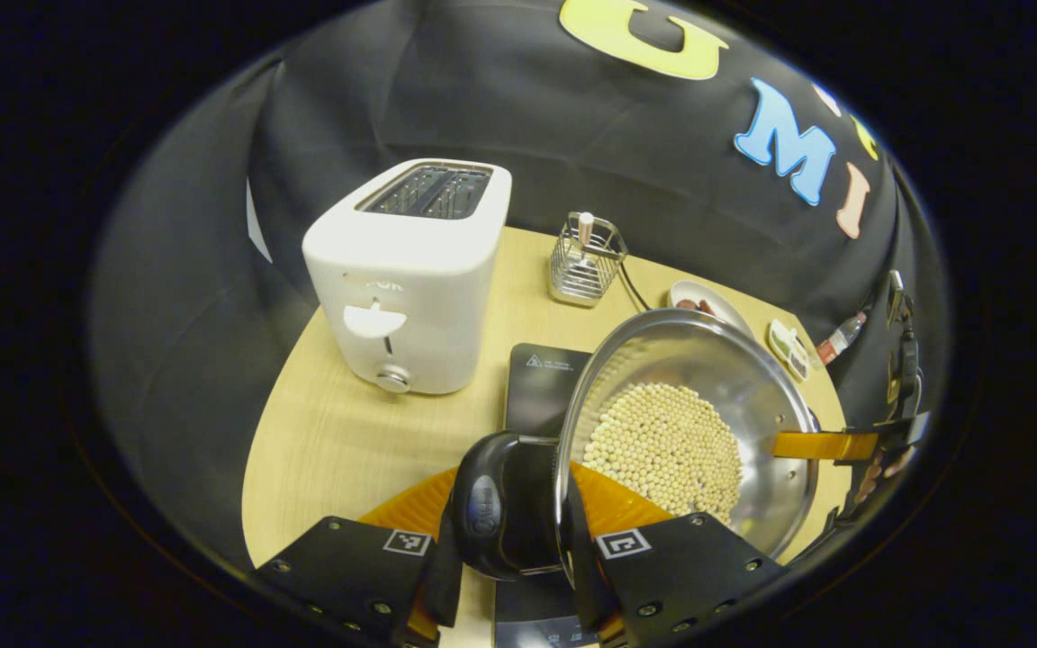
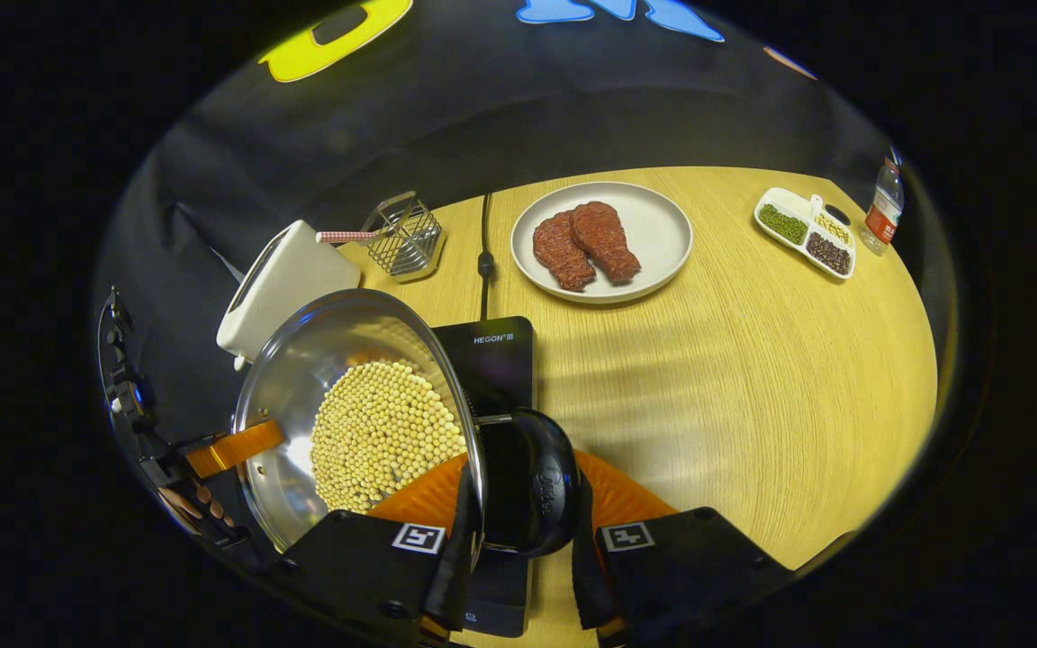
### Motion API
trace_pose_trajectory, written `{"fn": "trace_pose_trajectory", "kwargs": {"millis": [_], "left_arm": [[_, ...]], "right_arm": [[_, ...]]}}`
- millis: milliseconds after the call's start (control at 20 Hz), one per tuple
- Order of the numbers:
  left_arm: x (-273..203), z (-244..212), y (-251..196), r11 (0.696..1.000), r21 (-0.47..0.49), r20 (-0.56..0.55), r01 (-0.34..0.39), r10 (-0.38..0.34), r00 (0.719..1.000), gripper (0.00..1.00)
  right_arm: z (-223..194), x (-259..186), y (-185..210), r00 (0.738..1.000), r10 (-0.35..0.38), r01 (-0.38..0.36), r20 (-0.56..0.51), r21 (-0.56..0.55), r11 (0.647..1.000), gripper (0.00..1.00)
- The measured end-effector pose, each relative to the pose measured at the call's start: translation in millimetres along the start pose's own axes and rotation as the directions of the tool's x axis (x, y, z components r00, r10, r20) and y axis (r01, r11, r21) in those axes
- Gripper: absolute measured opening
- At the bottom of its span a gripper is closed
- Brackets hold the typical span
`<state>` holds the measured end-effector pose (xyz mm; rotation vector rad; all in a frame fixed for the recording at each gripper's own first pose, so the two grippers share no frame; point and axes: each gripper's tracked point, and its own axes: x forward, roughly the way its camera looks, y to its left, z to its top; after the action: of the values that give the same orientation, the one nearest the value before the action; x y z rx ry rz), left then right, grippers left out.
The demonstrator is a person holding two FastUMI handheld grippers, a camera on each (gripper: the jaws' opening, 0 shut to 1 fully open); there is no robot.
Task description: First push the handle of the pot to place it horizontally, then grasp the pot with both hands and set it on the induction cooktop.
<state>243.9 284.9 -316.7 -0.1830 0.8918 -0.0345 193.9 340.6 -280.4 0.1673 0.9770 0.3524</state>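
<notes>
Carry step under way. The shiny steel pot point(image 1: 689, 423), bottom covered in pale round beans point(image 1: 662, 445), hangs over the black glass induction cooktop point(image 1: 541, 387). Left gripper point(image 1: 518, 540) pinches one black loop handle point(image 1: 500, 504); right gripper point(image 2: 518, 540) pinches the opposite one point(image 2: 536, 495). Next move, likely: lower it level and centred on the cooktop, then let go. Pale wood table point(image 2: 752, 378); white toaster point(image 1: 410, 270), wire basket point(image 1: 584, 261), and grey plate of red meat point(image 2: 601, 238) stand behind.

Both grippers clamped — left gripper point(image 1: 511, 540), right gripper point(image 2: 518, 540).
</notes>
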Motion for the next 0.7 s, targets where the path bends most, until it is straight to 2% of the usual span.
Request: {"fn": "trace_pose_trajectory", "kwargs": {"millis": [50, 150, 200, 250, 400, 450, 500, 550, 700], "left_arm": [[0.4, 1.4, -0.2, 1.000, 0.001, 0.003, 0.000, 0.000, 1.000, 0.51], [3.1, 2.2, -0.5, 1.000, 0.002, 0.002, 0.001, -0.001, 1.000, 0.51], [4.7, 1.2, 0.0, 1.000, 0.000, -0.001, 0.000, 0.000, 1.000, 0.51], [6.9, 0.1, 0.3, 1.000, -0.005, -0.009, 0.002, -0.002, 1.000, 0.51], [6.9, 0.5, 1.5, 1.000, -0.020, -0.014, 0.011, -0.012, 1.000, 0.49], [7.4, 0.7, 2.2, 1.000, -0.013, -0.017, 0.011, -0.011, 1.000, 0.53], [7.5, 0.5, 2.3, 1.000, -0.011, -0.022, 0.009, -0.009, 1.000, 0.53], [7.3, 2.1, 2.5, 1.000, -0.010, -0.023, 0.007, -0.008, 1.000, 0.51], [5.3, -5.6, 2.5, 1.000, -0.003, -0.061, -0.002, 0.002, 0.998, 0.57]], "right_arm": [[1.4, 1.8, -0.7, 1.000, -0.001, 0.001, 0.001, 0.002, 1.000, 0.45], [4.1, 3.0, -2.5, 1.000, 0.002, -0.002, 0.004, 0.002, 1.000, 0.49], [3.8, 3.7, -1.9, 1.000, 0.006, -0.006, 0.001, 0.002, 1.000, 0.45], [5.9, 4.2, -2.2, 1.000, 0.009, -0.009, 0.001, 0.003, 1.000, 0.48], [6.8, 5.5, -2.6, 1.000, 0.016, -0.016, 0.002, -0.006, 1.000, 0.46], [7.9, 4.9, -3.4, 1.000, 0.019, -0.019, -0.002, -0.003, 1.000, 0.51], [6.6, 6.7, -3.2, 1.000, 0.020, -0.020, -0.009, 0.001, 1.000, 0.48], [7.0, 6.5, -4.2, 1.000, 0.021, -0.021, -0.013, 0.005, 1.000, 0.52], [6.5, 6.4, -4.1, 1.000, 0.019, -0.019, -0.015, 0.006, 1.000, 0.53]]}}
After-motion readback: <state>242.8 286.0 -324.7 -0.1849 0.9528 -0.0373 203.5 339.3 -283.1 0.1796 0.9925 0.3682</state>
